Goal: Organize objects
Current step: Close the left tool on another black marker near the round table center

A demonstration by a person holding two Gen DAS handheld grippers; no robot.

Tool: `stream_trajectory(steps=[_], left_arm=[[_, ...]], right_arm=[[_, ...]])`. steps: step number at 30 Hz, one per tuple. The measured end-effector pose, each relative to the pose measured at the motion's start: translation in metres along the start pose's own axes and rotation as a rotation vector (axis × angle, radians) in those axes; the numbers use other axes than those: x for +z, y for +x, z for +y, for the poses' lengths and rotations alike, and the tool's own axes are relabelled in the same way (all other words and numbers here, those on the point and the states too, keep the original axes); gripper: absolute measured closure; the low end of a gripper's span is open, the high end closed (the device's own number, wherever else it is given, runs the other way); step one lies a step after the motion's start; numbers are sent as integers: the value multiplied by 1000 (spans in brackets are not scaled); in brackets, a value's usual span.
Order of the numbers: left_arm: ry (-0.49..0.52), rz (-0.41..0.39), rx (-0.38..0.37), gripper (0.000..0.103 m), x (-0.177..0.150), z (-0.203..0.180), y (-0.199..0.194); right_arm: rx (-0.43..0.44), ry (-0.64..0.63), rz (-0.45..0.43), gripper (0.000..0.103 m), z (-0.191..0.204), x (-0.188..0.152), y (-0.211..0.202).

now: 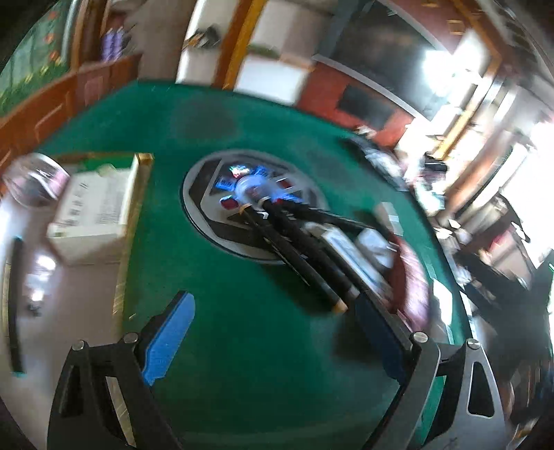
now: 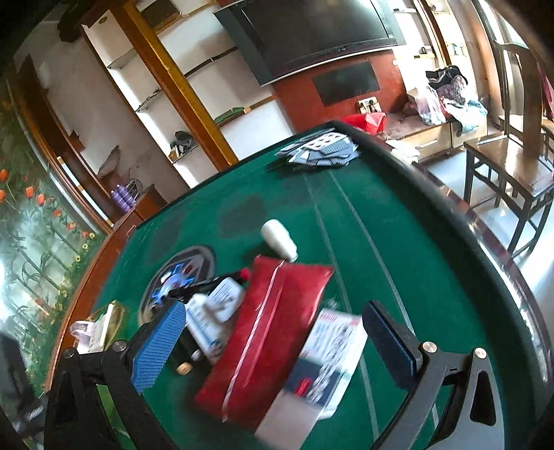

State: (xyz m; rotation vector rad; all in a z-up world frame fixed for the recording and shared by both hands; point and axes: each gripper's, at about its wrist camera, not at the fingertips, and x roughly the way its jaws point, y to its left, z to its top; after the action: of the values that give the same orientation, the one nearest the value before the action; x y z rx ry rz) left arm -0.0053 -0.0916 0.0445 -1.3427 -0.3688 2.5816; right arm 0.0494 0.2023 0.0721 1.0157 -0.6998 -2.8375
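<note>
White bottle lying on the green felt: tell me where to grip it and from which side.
Grip the white bottle across its wide body, not the tapered end. It lies on its side, apart from the red pouch, with bare green table around it, so come from above with the open right gripper, fingers straddling its long axis.

Living room around a green felt table (image 2: 398, 242)

Behind the table, a dark television (image 2: 311, 31) hangs on a red-brown wall; white shelves (image 2: 214, 90) left of it, a wooden chair (image 2: 512, 162) right, bright daylight.
</note>
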Motion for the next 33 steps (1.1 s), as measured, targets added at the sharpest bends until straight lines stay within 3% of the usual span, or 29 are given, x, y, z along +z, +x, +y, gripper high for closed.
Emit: stream_trajectory(steps=[3, 6, 11, 14, 16, 18, 19, 22, 26, 27, 31, 33], left_arm=[[-59, 46, 69, 10, 14, -2, 39], [-60, 41, 148, 10, 19, -6, 59], [28, 31, 256, 11, 18, -23, 73], [105, 28, 331, 24, 14, -30, 77], [123, 26, 316, 39, 12, -29, 69], [134, 40, 314, 66, 11, -28, 62], [141, 48, 313, 67, 8, -27, 58], [157, 43, 310, 66, 3, -27, 54], [175, 3, 359, 35, 7, -27, 63], [182, -14, 350, 32, 7, -26, 65], [156, -22, 289, 31, 9, -17, 65], [177, -15, 272, 41, 5, -18, 62]], right_arm=[[46, 6, 14, 0, -7, 0, 0], [84, -2, 20, 0, -11, -4, -2], [168, 49, 36, 0, -19, -4, -5], [200, 90, 46, 0, -27, -4, -5], [217, 110, 54, 0, -31, -5, -4], [221, 116, 60, 0, -31, -6, -4], [220, 115, 64, 0, -30, -6, -3], [224, 99, 73, 0, -25, -9, -2], [207, 48, 78, 0, -14, -12, 0], [197, 30, 71, 0, -10, -13, 0], [157, -21, 56, 0, -2, -16, 1], [142, -37, 54, 0, 1, -17, 3]])
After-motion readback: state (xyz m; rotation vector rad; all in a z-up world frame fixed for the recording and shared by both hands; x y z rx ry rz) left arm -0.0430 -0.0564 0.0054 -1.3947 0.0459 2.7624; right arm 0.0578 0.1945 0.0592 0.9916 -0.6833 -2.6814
